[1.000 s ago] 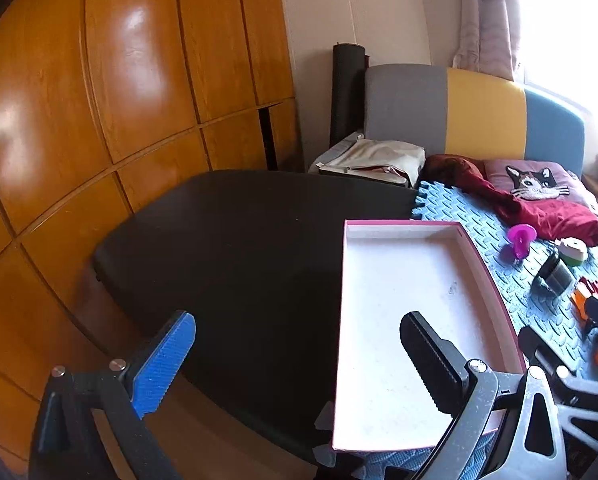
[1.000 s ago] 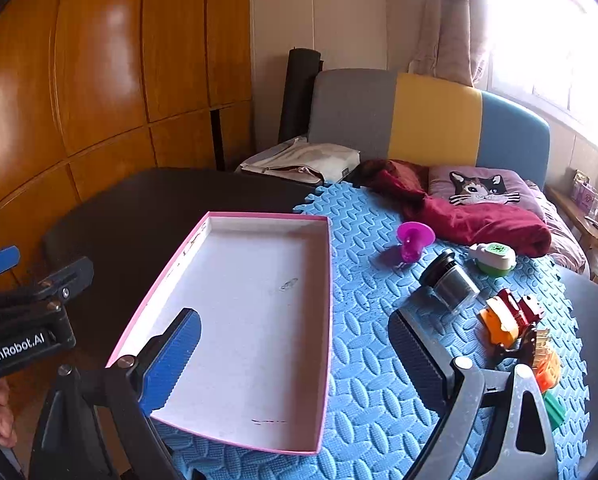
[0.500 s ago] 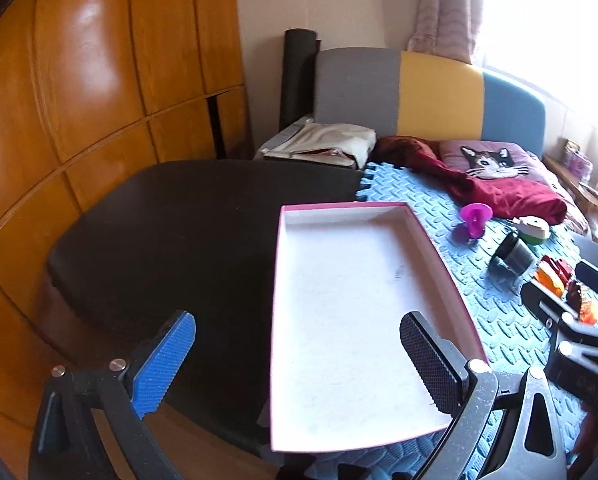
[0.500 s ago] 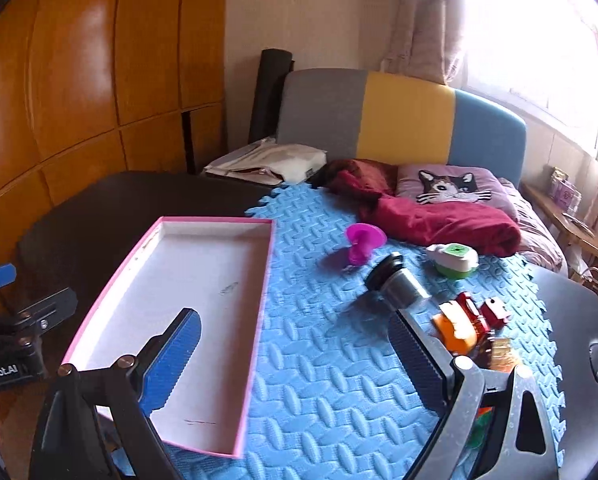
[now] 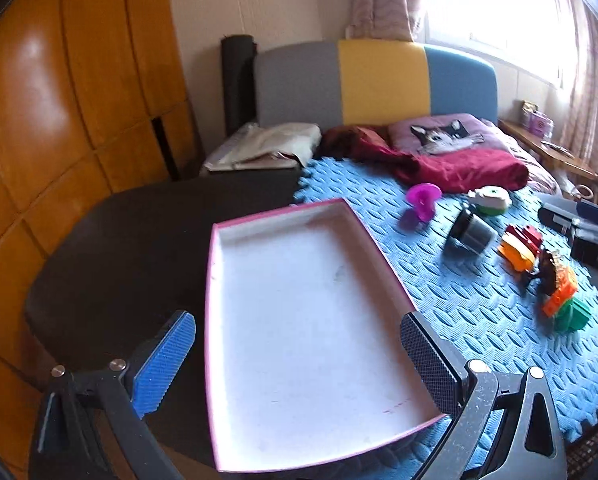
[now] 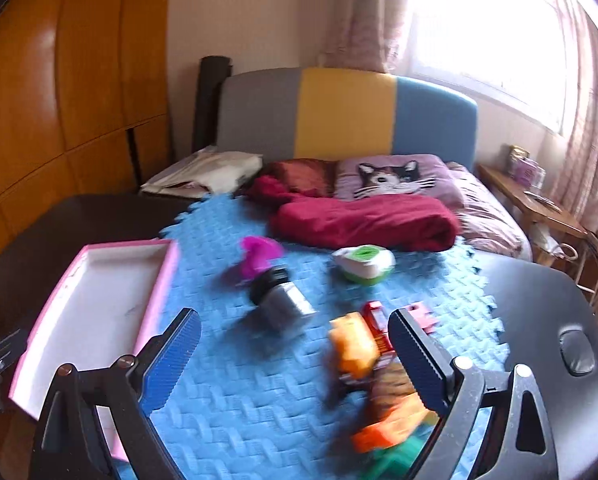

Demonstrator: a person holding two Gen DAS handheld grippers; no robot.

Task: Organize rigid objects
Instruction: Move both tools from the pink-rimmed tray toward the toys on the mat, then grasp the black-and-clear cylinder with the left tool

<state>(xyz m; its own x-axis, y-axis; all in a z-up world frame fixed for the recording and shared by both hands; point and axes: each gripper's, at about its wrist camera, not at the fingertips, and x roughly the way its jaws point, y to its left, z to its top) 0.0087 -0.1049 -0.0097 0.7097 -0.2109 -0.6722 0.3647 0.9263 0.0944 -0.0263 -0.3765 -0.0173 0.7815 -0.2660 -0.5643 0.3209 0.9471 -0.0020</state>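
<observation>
A pink-rimmed white tray (image 5: 219, 280) lies empty, partly on the blue foam mat (image 5: 439, 296); it also shows in the right wrist view (image 6: 167, 280). My left gripper (image 5: 299, 354) is open and empty above the tray's near end. My right gripper (image 6: 295, 350) is open and empty above the mat, near a black and silver jar (image 6: 279, 300) and orange and red toys (image 6: 355, 348). A magenta piece (image 6: 259, 256) and a white and green container (image 6: 363, 264) lie farther back. In the left wrist view the jar (image 5: 471, 232), the toys (image 5: 519, 248) and the magenta piece (image 5: 423, 200) lie right of the tray.
A dark table (image 5: 119, 248) carries the mat. Behind it are a red blanket (image 6: 363, 220), a cat pillow (image 6: 391, 176), a headboard (image 6: 347, 112) and a wooden wardrobe (image 5: 59, 100). A black surface (image 6: 539, 320) lies to the right.
Both views have swung to the right. The tray now sits under my left gripper, and the toys have come close under my right gripper. Both grippers stay open.
</observation>
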